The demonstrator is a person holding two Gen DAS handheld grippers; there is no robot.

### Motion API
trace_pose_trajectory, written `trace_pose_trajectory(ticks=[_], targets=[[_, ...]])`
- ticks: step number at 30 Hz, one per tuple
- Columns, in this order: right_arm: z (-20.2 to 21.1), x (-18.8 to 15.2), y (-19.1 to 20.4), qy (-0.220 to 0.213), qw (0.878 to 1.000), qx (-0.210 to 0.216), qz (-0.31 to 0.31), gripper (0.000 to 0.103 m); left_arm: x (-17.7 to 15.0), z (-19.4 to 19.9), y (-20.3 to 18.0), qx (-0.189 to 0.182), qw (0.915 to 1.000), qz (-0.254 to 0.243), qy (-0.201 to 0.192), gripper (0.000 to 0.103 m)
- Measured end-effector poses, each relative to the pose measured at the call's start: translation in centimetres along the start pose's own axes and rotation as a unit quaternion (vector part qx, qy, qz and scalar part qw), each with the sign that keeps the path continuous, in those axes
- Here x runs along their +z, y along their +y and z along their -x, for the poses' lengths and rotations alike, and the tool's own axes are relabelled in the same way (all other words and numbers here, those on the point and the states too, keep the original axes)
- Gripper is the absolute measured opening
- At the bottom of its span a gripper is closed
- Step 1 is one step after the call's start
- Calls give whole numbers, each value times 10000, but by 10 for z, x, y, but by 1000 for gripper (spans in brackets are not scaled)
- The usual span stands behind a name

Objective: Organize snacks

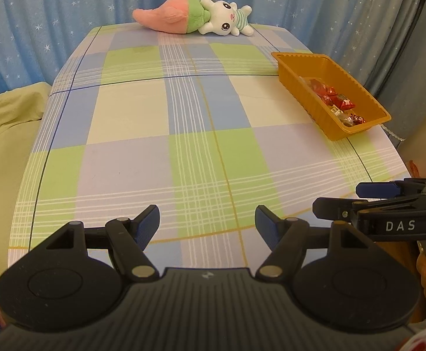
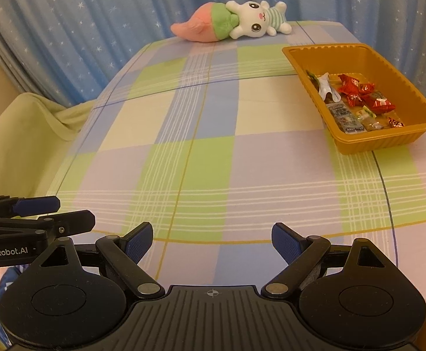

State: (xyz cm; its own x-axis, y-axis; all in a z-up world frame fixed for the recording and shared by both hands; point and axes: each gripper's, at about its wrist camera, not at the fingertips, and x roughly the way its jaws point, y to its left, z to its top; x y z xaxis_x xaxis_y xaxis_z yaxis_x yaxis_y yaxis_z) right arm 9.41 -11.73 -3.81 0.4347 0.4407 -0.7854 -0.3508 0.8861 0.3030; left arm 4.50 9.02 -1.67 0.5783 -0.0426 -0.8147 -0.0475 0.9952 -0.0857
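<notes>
Left wrist view: left gripper [image 1: 207,224] jaws apart, empty, above the checked tablecloth [image 1: 143,158], orange tray [image 1: 341,133] far right holding snacks [image 1: 334,99]; right wrist view: right gripper [image 2: 212,241] likewise spread, empty, tray ahead-right.

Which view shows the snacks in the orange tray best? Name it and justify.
The right wrist view: it looks down into the orange tray, so the snacks lie in plain sight. In the left wrist view the tray's near wall hides part of the snacks.
</notes>
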Motion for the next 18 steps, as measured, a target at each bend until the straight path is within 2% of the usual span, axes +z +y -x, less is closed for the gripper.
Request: trace_pose_trajectory(ticks=[18], targets=[[5, -4, 1, -39, 10000, -41, -4, 88, -5, 5, -2, -25, 10000, -17, -61, 70]])
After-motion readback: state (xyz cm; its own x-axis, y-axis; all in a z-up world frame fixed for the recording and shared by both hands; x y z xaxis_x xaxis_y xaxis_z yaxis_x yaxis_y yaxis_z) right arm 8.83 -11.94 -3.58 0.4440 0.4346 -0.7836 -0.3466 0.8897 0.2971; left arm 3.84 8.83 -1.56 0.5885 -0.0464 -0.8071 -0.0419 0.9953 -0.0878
